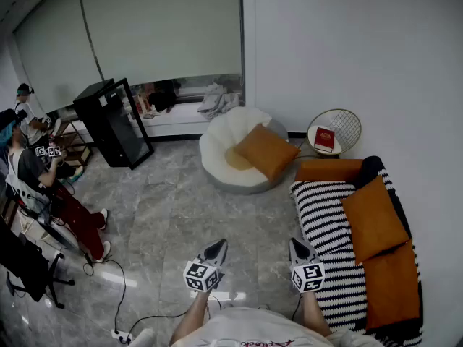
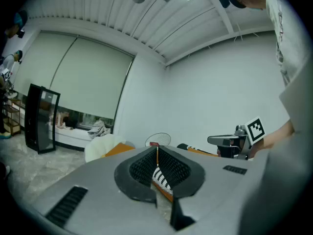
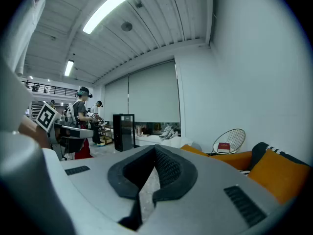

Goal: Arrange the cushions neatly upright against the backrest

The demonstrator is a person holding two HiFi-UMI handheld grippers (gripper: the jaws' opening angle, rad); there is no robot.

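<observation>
Head view: orange cushions (image 1: pixel 374 220) slumped on striped sofa (image 1: pixel 322 215), right side of frame. Left gripper (image 1: pixel 216 249) & right gripper (image 1: pixel 298 249) at bottom centre over the floor, apart from them. Left gripper view: jaws together, nothing btwn. Right gripper view: jaws together, empty; cushions at lower right. Prob. light, soft, squashy, so pinch a corner or top edge; the fabric shouldn't slip.

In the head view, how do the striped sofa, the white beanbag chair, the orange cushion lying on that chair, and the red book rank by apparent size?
1. striped sofa
2. white beanbag chair
3. orange cushion
4. red book
The sofa lies nearer the camera, which enlarges it.
</observation>
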